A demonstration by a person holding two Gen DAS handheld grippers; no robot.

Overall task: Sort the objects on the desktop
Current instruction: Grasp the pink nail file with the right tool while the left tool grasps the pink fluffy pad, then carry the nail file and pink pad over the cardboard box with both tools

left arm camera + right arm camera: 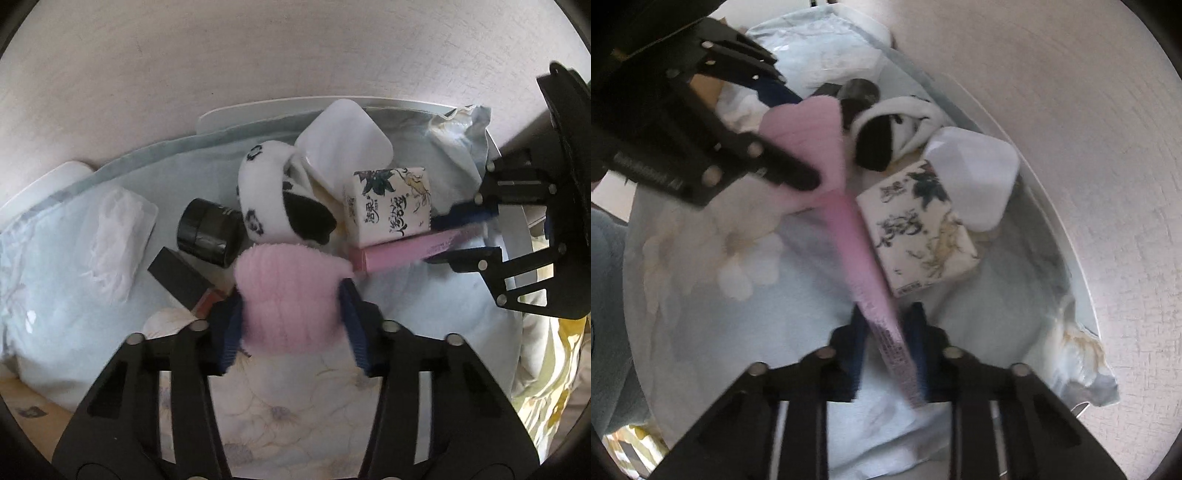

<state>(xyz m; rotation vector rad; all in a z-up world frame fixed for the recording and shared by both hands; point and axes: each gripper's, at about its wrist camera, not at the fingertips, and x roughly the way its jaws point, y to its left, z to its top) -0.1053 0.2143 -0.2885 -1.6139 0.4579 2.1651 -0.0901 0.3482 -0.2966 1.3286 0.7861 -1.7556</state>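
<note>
**Both grippers loaded, sorting barely started**

Left gripper (291,317) is closed onto a fluffy pink sock (286,295); blue pads press it from both sides. Its white-and-black patterned part (271,195) lies on the pile ahead.

Right gripper (886,350) is nearly closed around one end of a long pink box (871,273). The box's far end reaches toward the sock and lies beside the tissue pack (916,225). Motion blur, so can't tell if it's lifted.

Everything sits on a light blue floral cloth (74,295), bunched in one cluster: black jar (208,230), dark lipstick-type box (181,280), white square case (343,142), tissue pack, plus a clear wrapped packet (118,236) off to the left.

My read: early stage. No sorted groups visible, no destination container identifiable. Two items in hand, at least five others untouched in the pile.
</note>
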